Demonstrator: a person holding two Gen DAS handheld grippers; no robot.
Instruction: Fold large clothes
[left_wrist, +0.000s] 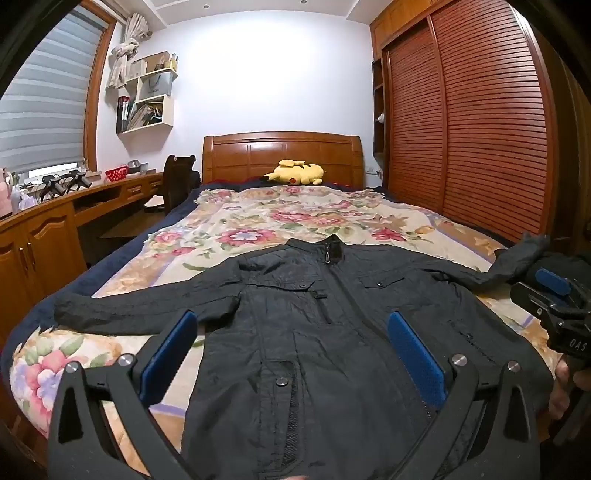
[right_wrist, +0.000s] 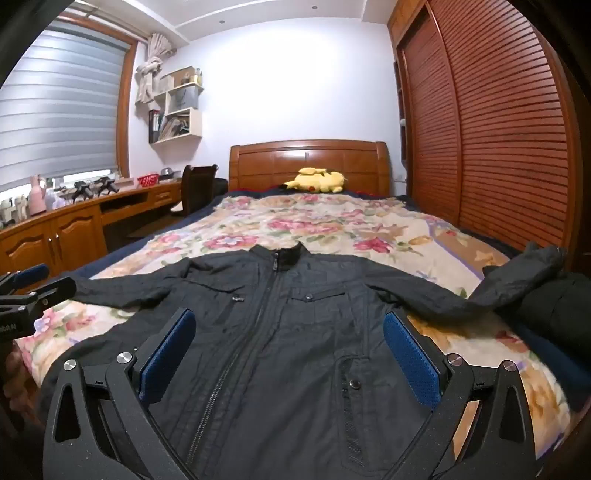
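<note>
- One black jacket (left_wrist: 332, 332) was seen spread flat, front up and zipped, on the floral bedspread (left_wrist: 258, 218) at the foot of the bed, collar toward the headboard (left_wrist: 282, 155).
- Two sleeves were counted: one stretched out flat, the other bunched at the bed's far edge.
- One yellow plush toy (left_wrist: 295, 172) was laid by the headboard.
- One red basket (left_wrist: 116, 173) was noted on the tabletop; its contents could not be told.
- The left gripper (left_wrist: 293, 328) and right gripper (right_wrist: 290, 326) were held above the jacket, fingers spread wide, nothing pinched.
- "DAS" was read on the right gripper's body.
</note>
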